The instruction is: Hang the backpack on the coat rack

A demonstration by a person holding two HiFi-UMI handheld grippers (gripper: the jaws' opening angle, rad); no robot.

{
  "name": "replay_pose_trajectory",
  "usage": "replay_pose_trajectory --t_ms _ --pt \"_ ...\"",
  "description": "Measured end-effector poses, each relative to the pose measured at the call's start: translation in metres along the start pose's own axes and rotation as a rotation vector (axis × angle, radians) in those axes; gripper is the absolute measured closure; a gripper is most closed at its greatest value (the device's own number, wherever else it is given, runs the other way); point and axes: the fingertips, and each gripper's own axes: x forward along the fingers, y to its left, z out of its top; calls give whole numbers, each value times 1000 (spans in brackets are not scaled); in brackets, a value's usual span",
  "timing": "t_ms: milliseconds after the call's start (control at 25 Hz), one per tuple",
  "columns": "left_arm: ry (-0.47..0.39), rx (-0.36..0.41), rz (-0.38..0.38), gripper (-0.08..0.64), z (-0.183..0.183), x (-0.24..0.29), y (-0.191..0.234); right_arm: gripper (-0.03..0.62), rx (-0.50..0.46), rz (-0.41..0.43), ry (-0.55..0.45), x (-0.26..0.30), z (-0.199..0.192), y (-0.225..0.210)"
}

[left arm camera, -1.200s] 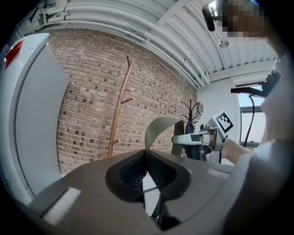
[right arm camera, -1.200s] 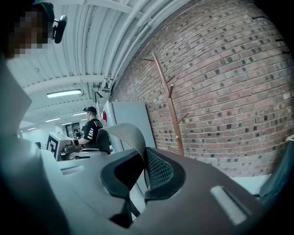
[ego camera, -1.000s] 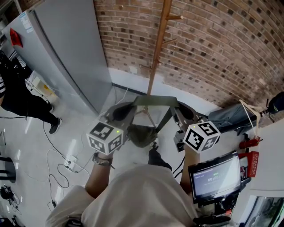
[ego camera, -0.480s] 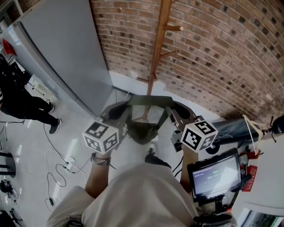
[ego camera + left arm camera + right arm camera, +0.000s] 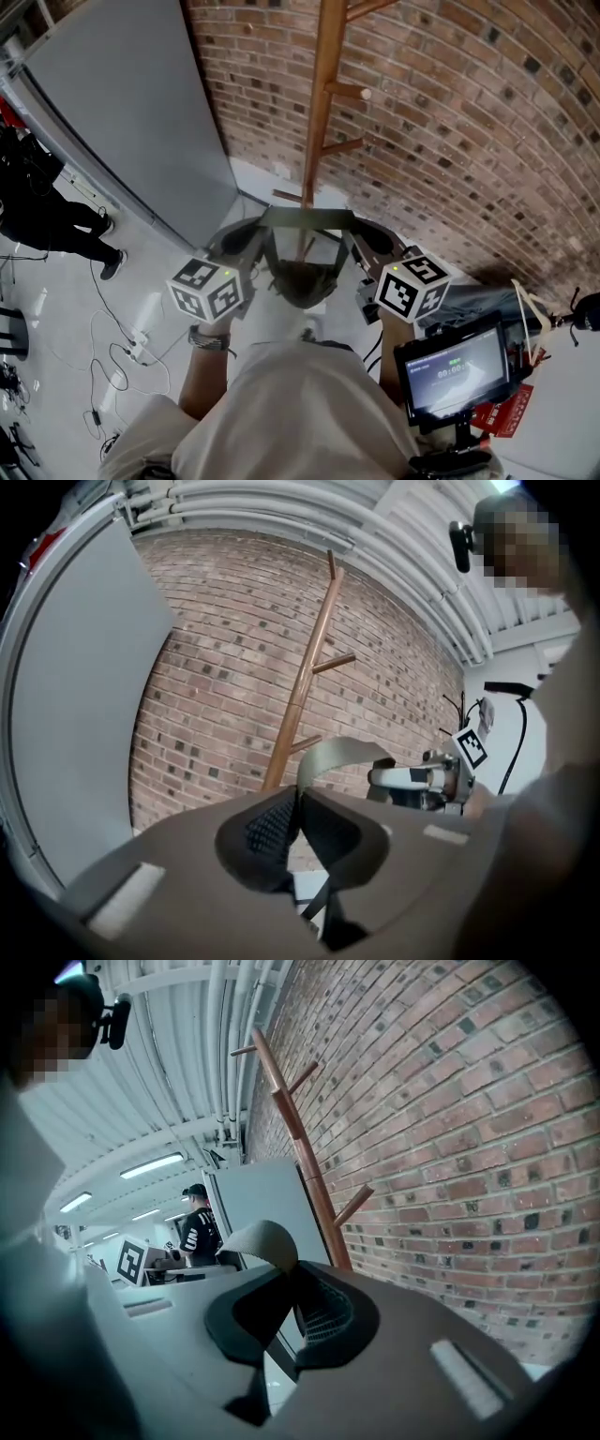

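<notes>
The backpack point(image 5: 300, 281) hangs in the air in front of the person's chest. Its olive strap point(image 5: 307, 218) is stretched flat and level between the two grippers, and the dark green body sags below the middle of it. The left gripper point(image 5: 258, 231) has its jaws pressed together on the strap's left end. The right gripper point(image 5: 356, 232) is clamped the same way on the right end. In each gripper view the webbing curls up out of the closed pads.

The coat rack point(image 5: 319, 103) stands just behind the strap, and its pole rises straight above the strap's midpoint. Half a second ago the pole sat smaller and farther up the head view. Now it fills more of the picture, and the pegs point(image 5: 349, 92) on its right side are closer. The strap now covers the pole's lower part (a short piece shows through the loop below). The backpack has not touched any peg.

Behind the rack is a brick wall point(image 5: 450, 122), and a tall grey panel point(image 5: 131, 112) leans at the left. A person in black point(image 5: 37, 202) stands past the panel, and cables point(image 5: 112, 356) trail on the floor. A small screen point(image 5: 455, 367) is at the lower right.
</notes>
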Motion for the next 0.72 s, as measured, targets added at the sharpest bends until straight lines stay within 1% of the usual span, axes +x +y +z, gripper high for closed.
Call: replay_pose_trajectory --t_ms 200,360,520,720 --pt "-5 -6 41 552 2 19 7 584 4 44 16 12 8 -19" --pt "13 -10 54 552 -1 31 17 584 11 51 27 23 7 -29" --pt "45 -20 52 552 -10 40 28 584 31 37 43 33 0 -38" --pt "106 -23 21 552 -22 52 39 584 75 -8 63 43 -10 -51"
